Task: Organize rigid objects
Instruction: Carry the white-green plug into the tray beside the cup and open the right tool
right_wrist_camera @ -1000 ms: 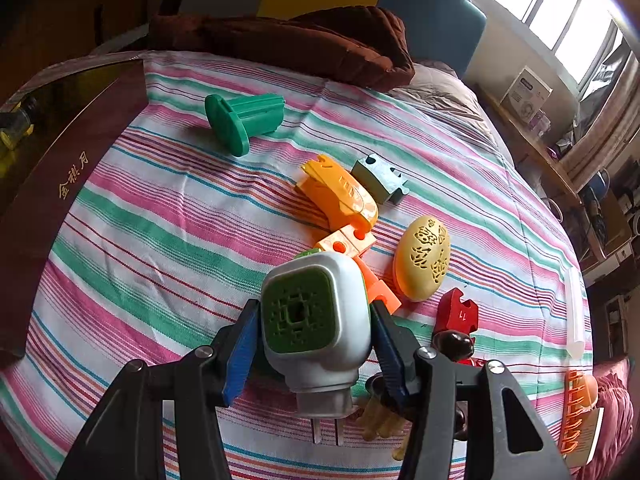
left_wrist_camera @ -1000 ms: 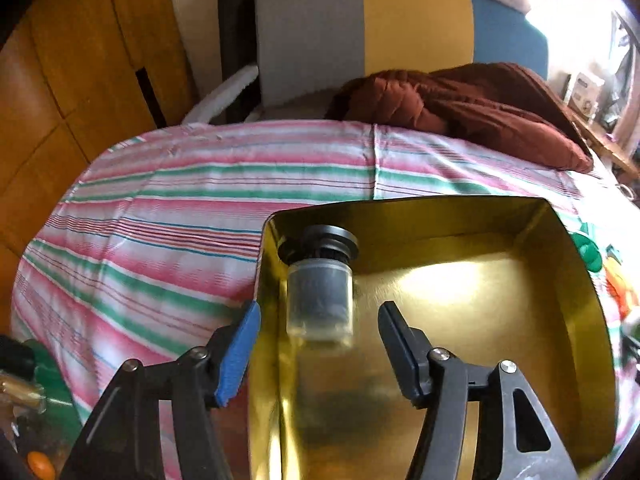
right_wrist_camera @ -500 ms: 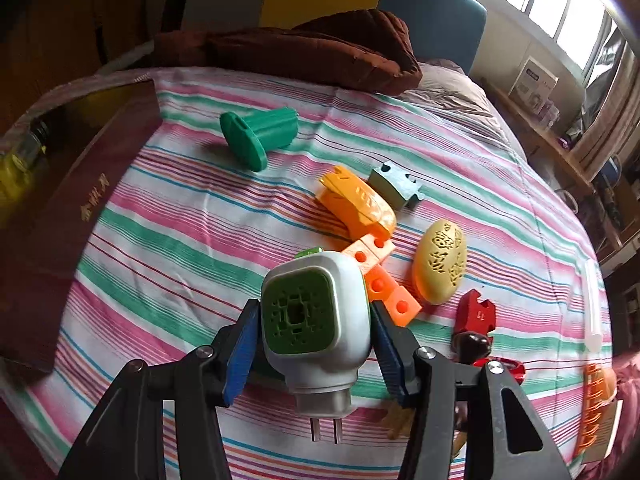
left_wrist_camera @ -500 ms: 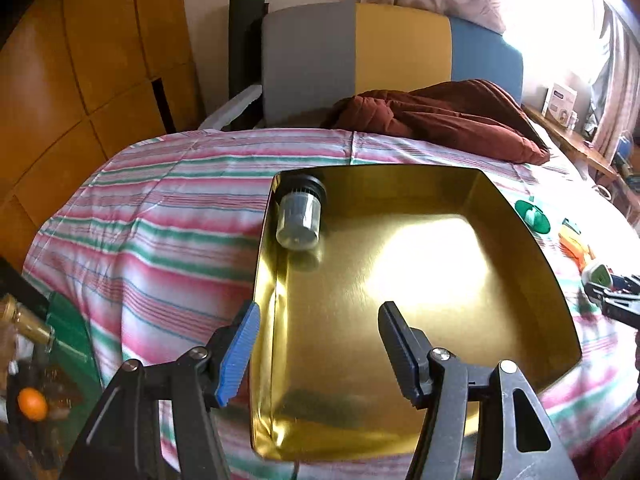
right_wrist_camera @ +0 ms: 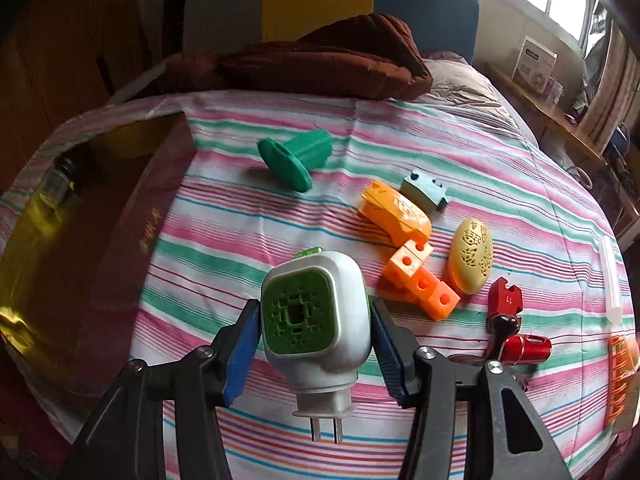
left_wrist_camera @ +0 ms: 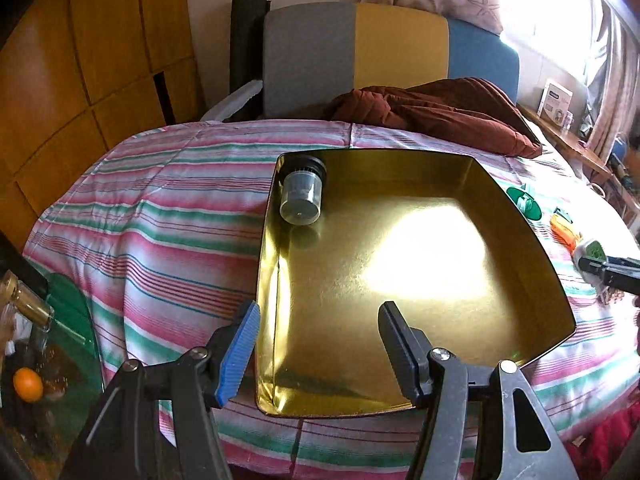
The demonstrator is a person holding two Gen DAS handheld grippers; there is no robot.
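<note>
With the right gripper (right_wrist_camera: 316, 354) clamped on the plug-in device (right_wrist_camera: 316, 320) and the left gripper (left_wrist_camera: 318, 344) spread empty, the transfer step is in hand: carry the device leftward into the gold tray (left_wrist_camera: 400, 392).

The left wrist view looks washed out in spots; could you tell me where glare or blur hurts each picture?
Left wrist view: window light blows out the upper right, and a bright glare patch covers the gold tray floor; the small jar stays sharp. Right wrist view: evenly lit, the plug-in device crisp, with the fisheye bending the striped cloth at the edges.
</note>
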